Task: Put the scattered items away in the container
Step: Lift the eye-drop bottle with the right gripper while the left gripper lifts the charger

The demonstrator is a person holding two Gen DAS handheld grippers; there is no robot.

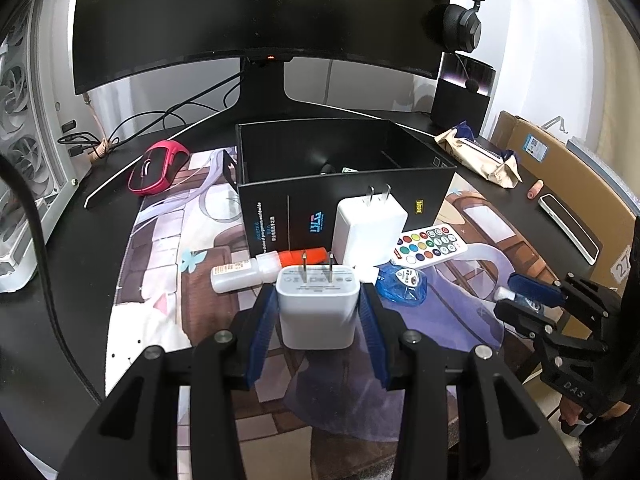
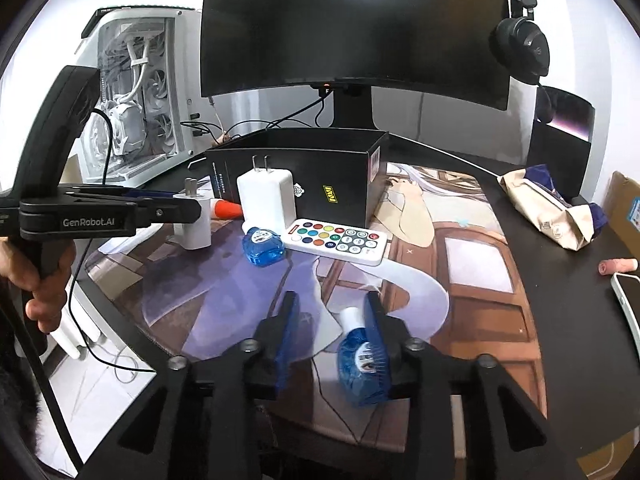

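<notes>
left gripper (image 1: 318, 312): I am clamping the small white charger (image 1: 316, 308), prongs up | right gripper (image 2: 330, 336): my jaws are standing apart, blue bottle (image 2: 360, 364) leaning on my right pad | black box (image 1: 344, 184) at 12 o'clock

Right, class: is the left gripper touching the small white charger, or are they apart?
Touching. The left wrist view shows the small white charger wedged between the blue pads of the left gripper, both pressed flat against its sides.

the left tool (image 1: 318, 312) is clamped tight, the right tool (image 2: 332, 332) stands parted, both angled downward.
</notes>
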